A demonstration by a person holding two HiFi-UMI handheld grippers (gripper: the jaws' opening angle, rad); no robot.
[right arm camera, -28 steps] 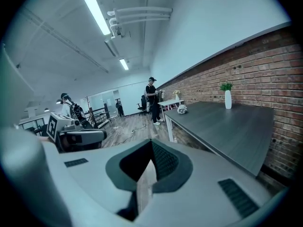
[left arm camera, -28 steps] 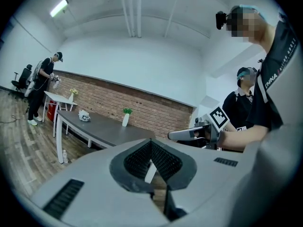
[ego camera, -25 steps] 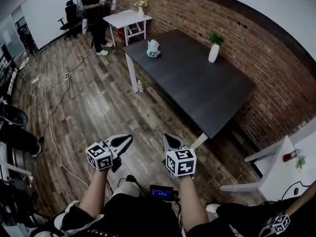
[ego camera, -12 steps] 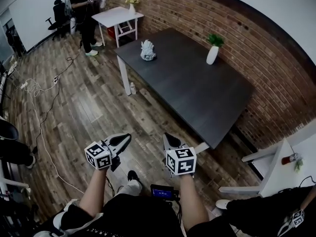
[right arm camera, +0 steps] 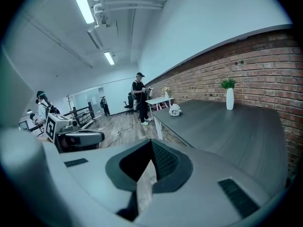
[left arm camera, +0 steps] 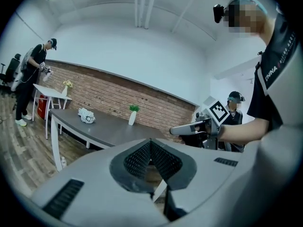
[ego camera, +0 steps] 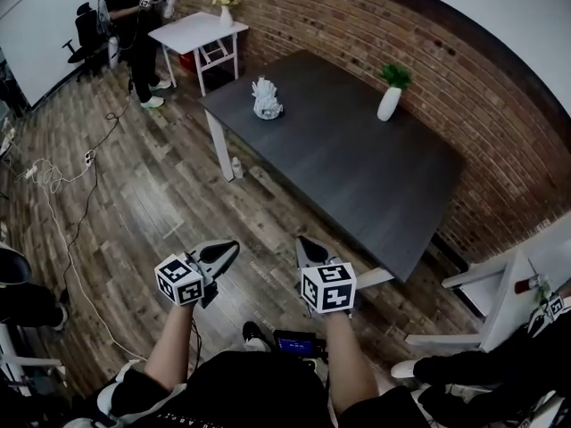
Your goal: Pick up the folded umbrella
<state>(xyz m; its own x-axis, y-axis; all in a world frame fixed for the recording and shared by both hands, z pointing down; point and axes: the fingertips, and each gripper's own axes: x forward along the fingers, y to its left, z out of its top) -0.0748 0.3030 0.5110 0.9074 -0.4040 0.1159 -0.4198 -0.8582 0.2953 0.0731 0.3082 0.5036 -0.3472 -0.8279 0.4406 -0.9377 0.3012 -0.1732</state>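
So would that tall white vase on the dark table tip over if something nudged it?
Probably: the vase looks tall and slim with a narrow base, and the plant adds height, so a high nudge could topple it. It looks like smooth ceramic, so likely slippery and breakable.

an open, office-like studio room, with a long brick wall (ego camera: 482,96), a wood-plank floor (ego camera: 161,194) and bare strip lights (right arm camera: 86,6) on a white ceiling. a big dark table (ego camera: 357,185) stands along the brick, a small white table (ego camera: 192,32) past its far corner, an office chair (ego camera: 85,32) beyond — loose cables (ego camera: 40,175) trail over the floor, and another person (ego camera: 132,25) stands beside the white table.
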